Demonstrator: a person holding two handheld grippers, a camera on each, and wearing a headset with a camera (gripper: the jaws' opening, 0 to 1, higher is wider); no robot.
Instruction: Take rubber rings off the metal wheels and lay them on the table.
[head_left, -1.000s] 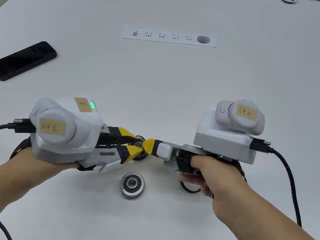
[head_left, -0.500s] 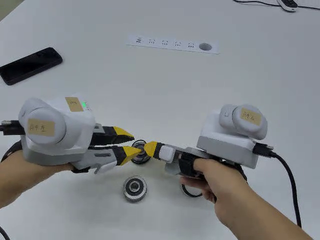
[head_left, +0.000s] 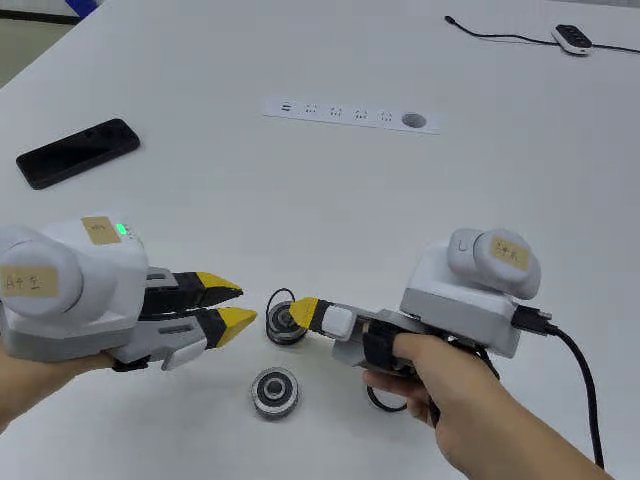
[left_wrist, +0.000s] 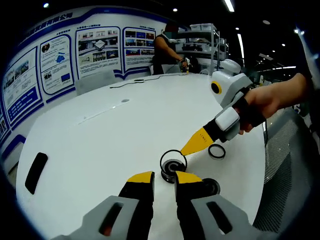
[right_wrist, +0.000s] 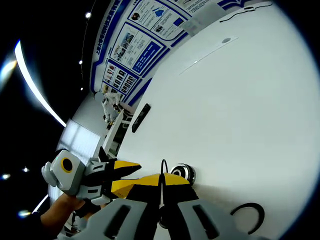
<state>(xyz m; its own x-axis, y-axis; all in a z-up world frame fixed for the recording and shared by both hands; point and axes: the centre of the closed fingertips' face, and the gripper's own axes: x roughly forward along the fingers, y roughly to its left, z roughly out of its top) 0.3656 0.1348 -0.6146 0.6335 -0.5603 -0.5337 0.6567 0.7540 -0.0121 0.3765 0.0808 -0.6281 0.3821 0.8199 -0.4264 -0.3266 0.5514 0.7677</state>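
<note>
A metal wheel (head_left: 286, 325) lies on the white table (head_left: 330, 210), with its black rubber ring (head_left: 277, 297) pulled up in a loop beside it. My right gripper (head_left: 301, 312) is shut, and the thin ring (right_wrist: 163, 167) runs between its yellow tips. In the left gripper view that wheel (left_wrist: 172, 168) lies just ahead of my left gripper (left_wrist: 164, 178), which is open and a little apart from it. In the head view the left gripper (head_left: 232, 303) is left of the wheel. A second wheel (head_left: 275, 391) lies nearer me. A loose ring (head_left: 384, 401) lies under my right hand.
A white power strip (head_left: 350, 112) lies across the far middle of the table. A black phone (head_left: 78, 152) is at the far left. A dark remote with a cable (head_left: 572, 38) lies at the far right. A person stands beyond the table's far end (left_wrist: 167, 47).
My left gripper has let go of the wheel, opened and drawn back to the left. The right gripper stays at the wheel with the ring. The head camera has tilted up.
</note>
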